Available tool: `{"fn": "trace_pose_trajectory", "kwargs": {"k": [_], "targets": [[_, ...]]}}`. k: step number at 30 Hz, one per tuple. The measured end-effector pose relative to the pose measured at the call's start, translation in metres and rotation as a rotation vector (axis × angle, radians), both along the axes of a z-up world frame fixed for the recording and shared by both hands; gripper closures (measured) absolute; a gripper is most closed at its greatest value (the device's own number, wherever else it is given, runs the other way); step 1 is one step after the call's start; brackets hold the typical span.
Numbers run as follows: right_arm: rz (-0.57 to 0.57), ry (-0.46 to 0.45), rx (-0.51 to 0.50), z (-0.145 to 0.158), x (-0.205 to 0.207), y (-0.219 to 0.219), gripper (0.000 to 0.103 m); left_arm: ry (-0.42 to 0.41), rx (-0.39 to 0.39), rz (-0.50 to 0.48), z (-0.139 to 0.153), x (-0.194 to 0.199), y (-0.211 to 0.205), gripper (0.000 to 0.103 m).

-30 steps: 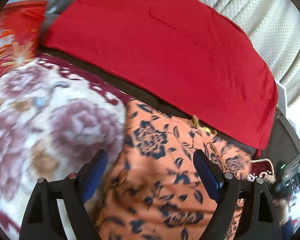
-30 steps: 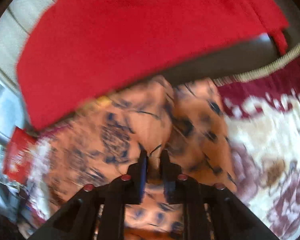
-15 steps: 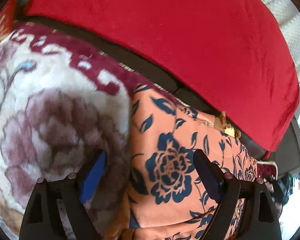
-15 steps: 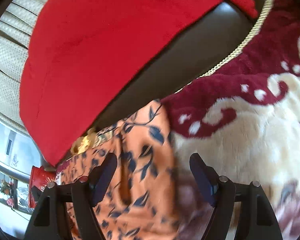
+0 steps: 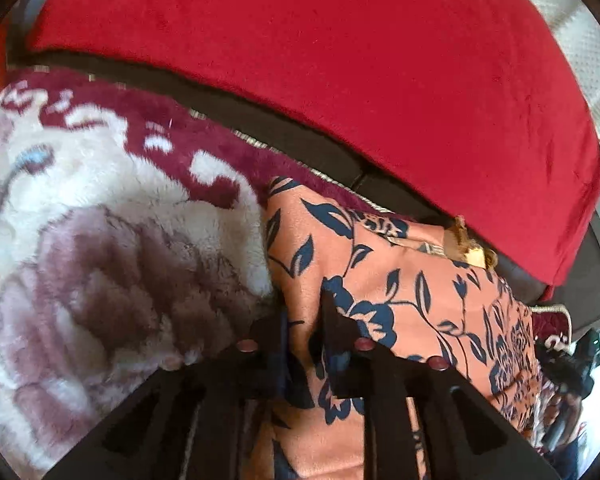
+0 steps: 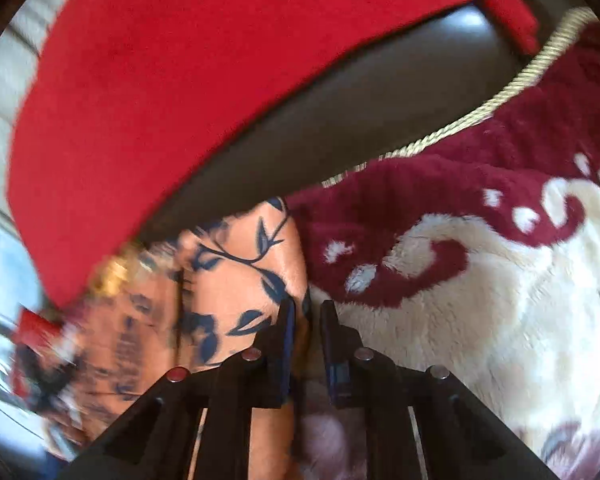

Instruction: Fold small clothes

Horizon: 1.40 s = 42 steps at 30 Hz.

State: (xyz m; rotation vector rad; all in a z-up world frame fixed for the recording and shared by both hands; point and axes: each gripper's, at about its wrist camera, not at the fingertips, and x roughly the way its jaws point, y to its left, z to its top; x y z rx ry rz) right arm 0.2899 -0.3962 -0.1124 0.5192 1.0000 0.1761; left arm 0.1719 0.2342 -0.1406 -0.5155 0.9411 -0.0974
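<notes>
Left claw: the left gripper (image 5: 304,316) has just been closing and now pinches the near left edge of the orange cloth printed with dark blue flowers and leaves (image 5: 400,304); a fold of it stands up between the black fingers (image 5: 334,320).
Right claw: the right gripper (image 6: 306,316) has also just been closing, clamped on the near right edge of the same orange cloth (image 6: 236,276); a narrow strip of fabric shows in the slot.
Where the cloth lies: on the plush cream blanket with mauve roses and a maroon border (image 5: 100,240), just in front of the dark sofa seat (image 5: 300,148).
Hidden: both claw bodies cover the near part of the cloth, so its front hem cannot be seen in either view.
Hard to make out: the left half of the right wrist view is smeared; the cloth's pattern there is unreadable.
Only in the left view: a small gold tassel or trim (image 5: 466,240) at the cloth's far edge, sharp here.
Only in the right view: the blanket's twisted gold cord edging (image 6: 480,110).
Behind: a red velvet throw (image 6: 180,80) draped over the sofa back.
Cut off: the throw and blanket run out of frame.
</notes>
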Motion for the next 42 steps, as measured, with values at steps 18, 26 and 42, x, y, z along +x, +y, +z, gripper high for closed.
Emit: {"fn": "trace_pose_trajectory", "kwargs": {"k": [18, 26, 42], "targets": [[0.034, -0.035, 0.183, 0.023, -0.093, 0.001, 0.033, -0.132, 0.047, 0.037, 0.060, -0.118, 0.021, 0.024], [0.171, -0.019, 0.324, 0.005, -0.246, -0.017, 0.026, -0.089, -0.047, 0.050, 0.042, -0.251, 0.023, 0.024], [0.112, -0.202, 0.236, 0.058, -0.421, -0.032, 0.033, -0.131, -0.113, 0.169, 0.024, -0.363, -0.003, 0.024]]}}
